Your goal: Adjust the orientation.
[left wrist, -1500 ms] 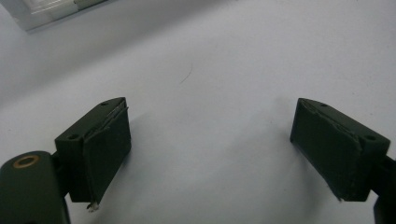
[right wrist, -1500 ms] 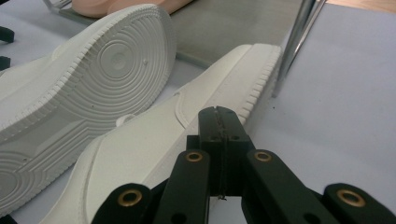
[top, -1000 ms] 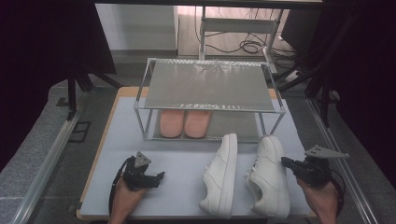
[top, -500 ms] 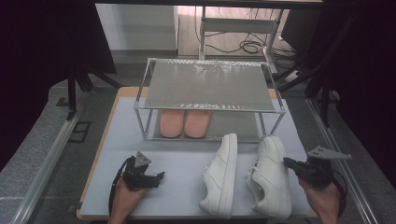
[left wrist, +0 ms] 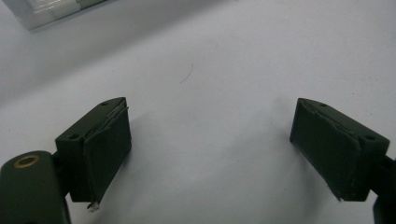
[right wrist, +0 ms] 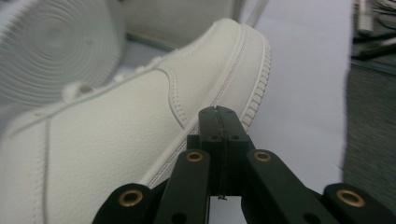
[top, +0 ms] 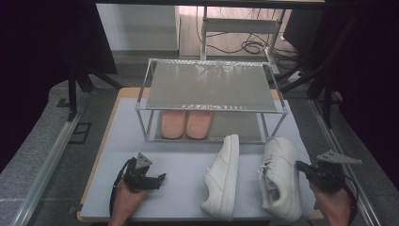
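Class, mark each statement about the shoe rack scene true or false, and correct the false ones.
1. The right gripper is shut beside a white sneaker. True.
2. The left gripper holds a sneaker. False: its jaws stand open over the bare mat.
3. Pink slippers sit on the rack's lower shelf. True.
4. The rack's top shelf carries a pair of shoes. False: nothing stands on it.
5. The other sneaker lies on its side. True.

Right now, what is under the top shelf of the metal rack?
Under the top shelf of the metal rack, a pair of pink slippers lies on the lower shelf. Their far ends are covered by the top shelf.
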Tool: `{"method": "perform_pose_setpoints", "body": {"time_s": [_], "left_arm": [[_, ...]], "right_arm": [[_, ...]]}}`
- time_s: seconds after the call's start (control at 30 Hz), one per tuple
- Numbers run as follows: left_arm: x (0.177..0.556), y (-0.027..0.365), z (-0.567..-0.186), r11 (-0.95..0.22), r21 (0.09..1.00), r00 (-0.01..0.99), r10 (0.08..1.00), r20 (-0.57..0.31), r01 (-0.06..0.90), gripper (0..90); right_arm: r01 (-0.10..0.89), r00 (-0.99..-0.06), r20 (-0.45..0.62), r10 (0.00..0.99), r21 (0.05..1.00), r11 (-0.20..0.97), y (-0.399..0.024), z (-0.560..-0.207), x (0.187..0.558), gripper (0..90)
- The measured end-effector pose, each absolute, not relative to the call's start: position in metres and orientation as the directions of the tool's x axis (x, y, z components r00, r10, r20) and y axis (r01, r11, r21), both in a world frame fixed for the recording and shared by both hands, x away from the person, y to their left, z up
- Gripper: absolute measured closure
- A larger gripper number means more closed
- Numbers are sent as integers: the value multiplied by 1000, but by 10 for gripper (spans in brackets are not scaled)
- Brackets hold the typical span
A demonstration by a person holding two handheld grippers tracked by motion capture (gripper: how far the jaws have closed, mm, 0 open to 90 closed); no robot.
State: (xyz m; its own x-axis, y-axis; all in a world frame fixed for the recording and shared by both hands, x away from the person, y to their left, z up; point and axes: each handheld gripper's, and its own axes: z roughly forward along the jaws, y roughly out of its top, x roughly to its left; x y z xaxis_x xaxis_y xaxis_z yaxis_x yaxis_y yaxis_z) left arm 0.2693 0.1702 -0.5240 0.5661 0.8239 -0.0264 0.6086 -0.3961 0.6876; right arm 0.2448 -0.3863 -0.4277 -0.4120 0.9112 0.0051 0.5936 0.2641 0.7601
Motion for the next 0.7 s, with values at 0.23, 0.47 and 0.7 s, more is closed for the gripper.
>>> {"method": "perform_pose_setpoints", "body": {"time_s": [0.23,0.47,0.7], "left_arm": [[269,170,-524,-396,687,566,824,-26,609,125],[269,170,-524,-395,687,565,825,-27,609,125],[269,170,-524,-395,687,564,825,-26,610,126]], "right_arm": [[624,-359,12,933,747,230,-404,-440,243,900],[647,-335,27,942,734,209,-415,-449,244,900],[674,-308,49,950,716,181,-425,-461,245,900]]}}
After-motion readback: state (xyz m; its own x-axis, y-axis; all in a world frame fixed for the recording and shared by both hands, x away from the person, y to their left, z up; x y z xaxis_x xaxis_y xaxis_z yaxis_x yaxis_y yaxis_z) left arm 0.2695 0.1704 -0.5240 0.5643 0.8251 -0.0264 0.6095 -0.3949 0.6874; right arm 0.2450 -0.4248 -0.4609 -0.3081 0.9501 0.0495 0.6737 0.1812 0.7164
